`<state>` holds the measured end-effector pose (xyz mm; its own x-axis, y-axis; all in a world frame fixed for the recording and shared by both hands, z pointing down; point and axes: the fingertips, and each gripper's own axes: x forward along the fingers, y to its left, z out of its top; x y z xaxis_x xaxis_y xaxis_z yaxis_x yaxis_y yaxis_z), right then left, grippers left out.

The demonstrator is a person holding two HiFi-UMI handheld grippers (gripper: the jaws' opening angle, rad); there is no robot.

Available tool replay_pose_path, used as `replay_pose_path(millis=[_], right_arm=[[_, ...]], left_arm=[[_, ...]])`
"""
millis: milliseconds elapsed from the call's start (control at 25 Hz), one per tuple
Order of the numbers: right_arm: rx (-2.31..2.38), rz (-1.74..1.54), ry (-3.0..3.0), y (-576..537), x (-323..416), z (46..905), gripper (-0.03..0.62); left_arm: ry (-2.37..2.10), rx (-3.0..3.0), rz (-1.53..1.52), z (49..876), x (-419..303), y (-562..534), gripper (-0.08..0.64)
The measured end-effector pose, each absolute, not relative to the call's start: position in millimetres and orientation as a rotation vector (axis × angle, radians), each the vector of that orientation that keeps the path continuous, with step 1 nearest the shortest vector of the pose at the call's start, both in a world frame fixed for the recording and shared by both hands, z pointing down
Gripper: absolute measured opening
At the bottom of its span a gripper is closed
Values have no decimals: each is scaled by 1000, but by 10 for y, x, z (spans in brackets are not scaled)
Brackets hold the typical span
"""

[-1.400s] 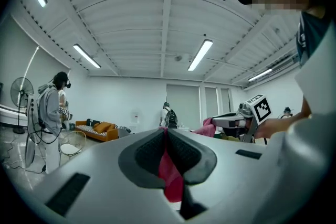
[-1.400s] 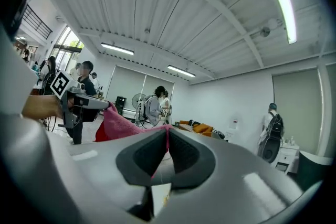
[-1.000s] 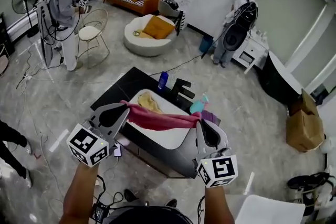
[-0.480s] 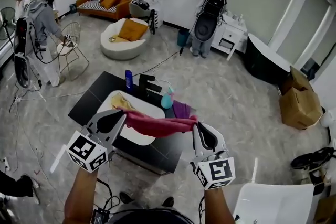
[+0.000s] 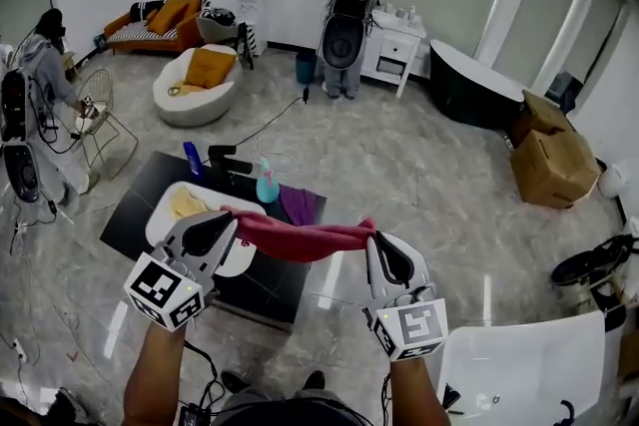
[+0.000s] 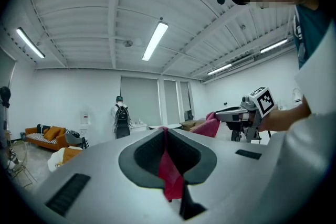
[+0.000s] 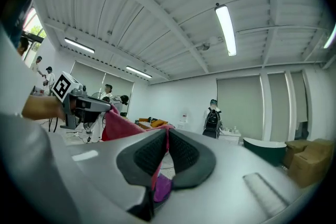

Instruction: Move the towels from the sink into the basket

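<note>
A pink-red towel [image 5: 300, 237] hangs stretched in the air between my two grippers. My left gripper [image 5: 226, 217] is shut on its left end, and the cloth [image 6: 169, 169] shows pinched between the dark pads. My right gripper [image 5: 373, 234] is shut on the right end, where a strip of the towel [image 7: 166, 140] runs between the pads. Behind the towel, to the left, stands the white sink [image 5: 160, 219] on a black counter [image 5: 130, 214]; a yellow towel [image 5: 187, 205] lies in it and a purple towel [image 5: 298, 205] drapes over the counter. A white basket [image 5: 514, 374] sits at bottom right.
A blue bottle [image 5: 192, 158], a black tap [image 5: 224, 161] and a teal spray bottle [image 5: 267, 186] stand on the counter. People stand at the back wall and at far left. Cardboard boxes [image 5: 549, 155] sit at right, a black tub [image 5: 474, 97] behind. Cables cross the floor.
The view has swung to the right: the counter and sink have slid leftwards in the picture and the white basket has come into view. Both grippers keep the towel stretched between them.
</note>
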<state>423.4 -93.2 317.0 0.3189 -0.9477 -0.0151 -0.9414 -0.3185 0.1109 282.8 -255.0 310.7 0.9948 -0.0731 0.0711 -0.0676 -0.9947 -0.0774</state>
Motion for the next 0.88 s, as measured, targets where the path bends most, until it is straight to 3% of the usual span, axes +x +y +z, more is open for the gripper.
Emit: replay_pose_path(millis=[880], right_arm=[[2720, -57, -1333, 1114, 5219, 3344, 21]], left_arm=[[-416, -3012, -100, 3216, 4461, -867, 20]])
